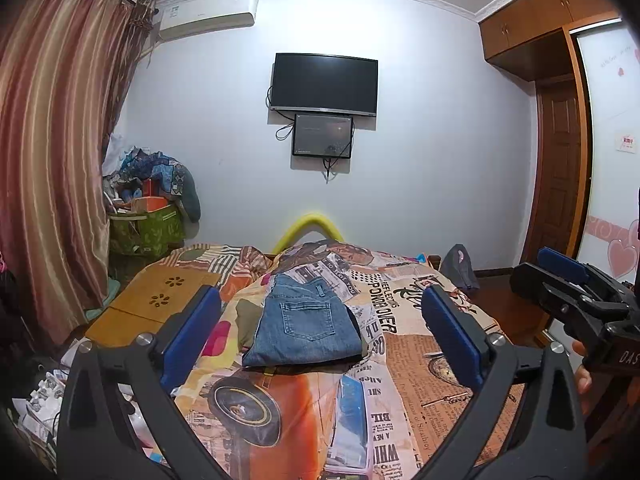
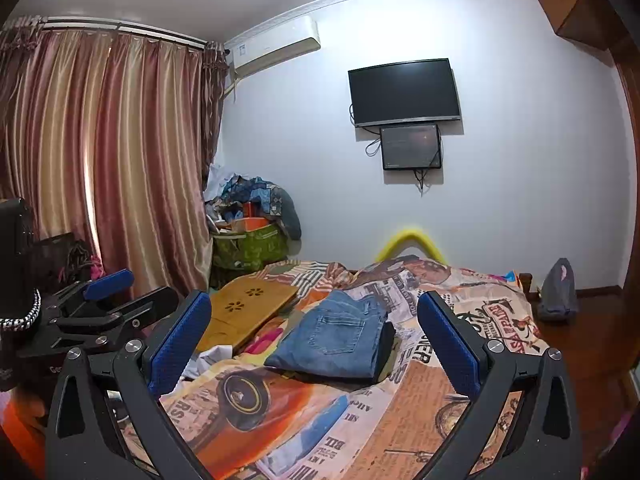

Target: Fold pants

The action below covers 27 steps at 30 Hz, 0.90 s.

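Observation:
A pair of blue jeans [image 1: 304, 326] lies folded into a compact stack on the printed bedspread [image 1: 416, 364], back pocket up. It also shows in the right wrist view [image 2: 334, 338]. My left gripper [image 1: 320, 336] is open and empty, held above the bed with the jeans between and beyond its blue pads [image 1: 188, 336]. My right gripper [image 2: 316, 344] is open and empty too, raised above the bed on the near side of the jeans. Each gripper shows at the edge of the other's view: the right one [image 1: 576, 292], the left one [image 2: 108, 304].
A wooden lap tray [image 1: 160, 300] rests on the bed's left side. A green basket piled with clothes [image 1: 148, 228] stands by the curtain. A grey bag [image 2: 558, 290] sits on the floor at right. A TV [image 1: 324, 84] hangs on the far wall.

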{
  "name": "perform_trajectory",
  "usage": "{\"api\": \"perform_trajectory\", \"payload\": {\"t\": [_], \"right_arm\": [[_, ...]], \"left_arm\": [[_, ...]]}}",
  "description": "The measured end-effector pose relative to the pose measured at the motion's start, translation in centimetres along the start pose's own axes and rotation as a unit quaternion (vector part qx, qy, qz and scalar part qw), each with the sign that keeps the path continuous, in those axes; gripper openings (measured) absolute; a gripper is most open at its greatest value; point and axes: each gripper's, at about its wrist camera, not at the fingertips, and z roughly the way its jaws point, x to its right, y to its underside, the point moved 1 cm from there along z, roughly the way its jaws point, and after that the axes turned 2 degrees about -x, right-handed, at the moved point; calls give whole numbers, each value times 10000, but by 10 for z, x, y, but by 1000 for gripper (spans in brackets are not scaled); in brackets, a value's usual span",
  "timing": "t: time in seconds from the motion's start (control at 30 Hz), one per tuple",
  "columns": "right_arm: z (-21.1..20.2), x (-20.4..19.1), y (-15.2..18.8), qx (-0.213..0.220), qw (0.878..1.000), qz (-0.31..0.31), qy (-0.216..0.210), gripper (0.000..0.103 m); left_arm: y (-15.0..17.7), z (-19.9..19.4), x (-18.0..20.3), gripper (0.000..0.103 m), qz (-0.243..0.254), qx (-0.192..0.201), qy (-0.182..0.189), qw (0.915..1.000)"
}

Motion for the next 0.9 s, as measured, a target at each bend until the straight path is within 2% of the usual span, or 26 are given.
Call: {"api": "perform_trajectory", "payload": {"t": [0.47, 0.9], "right_arm": [[1, 2, 1, -11, 10000, 4, -5, 103], [-1, 1, 2, -11, 10000, -12, 1, 103]], "left_arm": [[2, 3, 3, 102, 18, -55, 167, 9998], [3, 2, 4, 102, 24, -37, 175, 9998]]}}
